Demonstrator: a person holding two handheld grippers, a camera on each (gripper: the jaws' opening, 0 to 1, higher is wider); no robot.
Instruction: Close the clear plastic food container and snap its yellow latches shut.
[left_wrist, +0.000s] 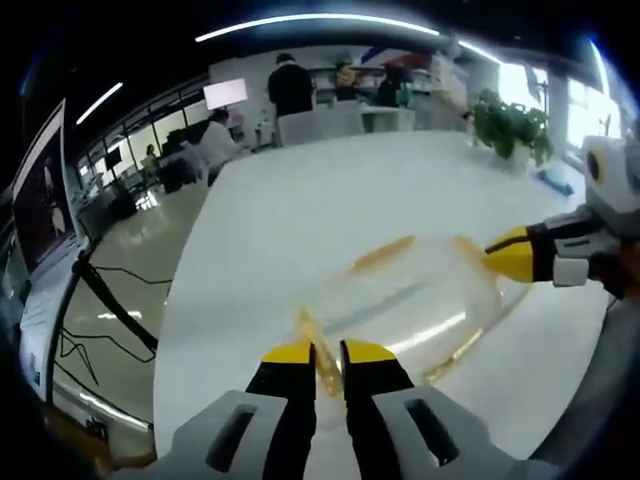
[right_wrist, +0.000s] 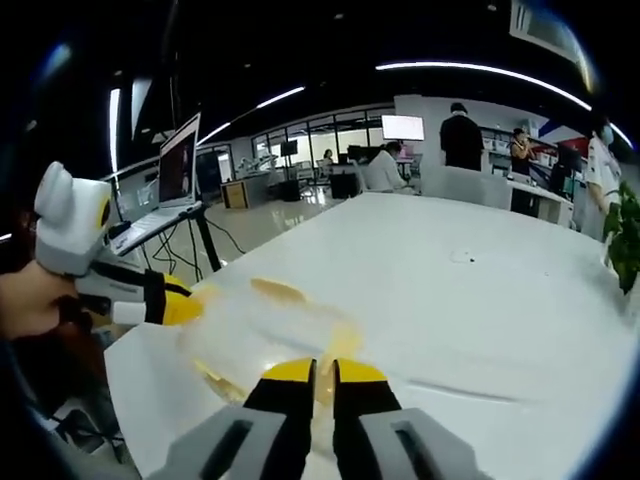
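Note:
The clear plastic container (left_wrist: 410, 300) lies on the white table (left_wrist: 300, 200), lid on, with yellow latches at its ends and sides. My left gripper (left_wrist: 327, 352) is at its near end, jaws nearly together on a yellow latch (left_wrist: 325, 372). The right gripper (left_wrist: 505, 243) comes in from the right and touches the far end with its yellow tips. In the right gripper view the container (right_wrist: 270, 320) sits just ahead. My right gripper (right_wrist: 323, 372) is closed on that end's yellow latch (right_wrist: 342, 345). The left gripper (right_wrist: 175, 305) meets the container's opposite end from the left.
A potted plant (left_wrist: 510, 125) stands at the table's far right. People (left_wrist: 290, 85) sit and stand at desks behind. A laptop (right_wrist: 180, 165) sits on a stand left of the table, with cables (left_wrist: 100, 290) on the floor beside the table's left edge.

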